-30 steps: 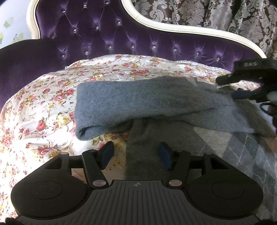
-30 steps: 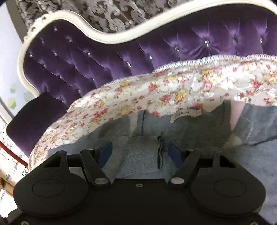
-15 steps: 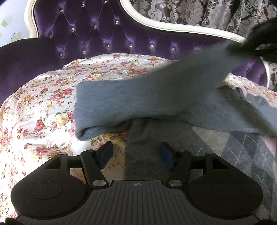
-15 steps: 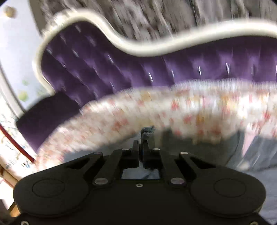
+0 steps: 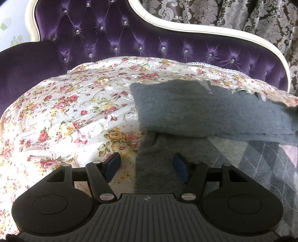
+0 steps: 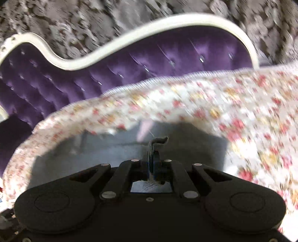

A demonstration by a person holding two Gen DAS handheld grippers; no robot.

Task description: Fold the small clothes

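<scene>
A grey knit sweater (image 5: 195, 108) lies on the floral sheet (image 5: 74, 104), its sleeve folded across the argyle-patterned body (image 5: 260, 158). My left gripper (image 5: 147, 167) is open and low over the sweater's left hem, one finger over the sheet, one over the knit. My right gripper (image 6: 153, 156) is shut on a pinch of the grey sweater (image 6: 158, 141) and holds that edge up; the right wrist view is blurred by motion. The sweater (image 6: 111, 149) spreads out below it.
The sheet covers a purple tufted sofa (image 5: 130, 42) with a white curved frame (image 5: 186, 31). A patterned curtain (image 5: 223, 13) hangs behind. The sofa back (image 6: 130, 65) also shows in the right wrist view.
My right gripper closed on the sweater's edge and pulled the sleeve to the right across the body. The sleeve's left end has moved right. My left gripper stayed open and nearly still.
</scene>
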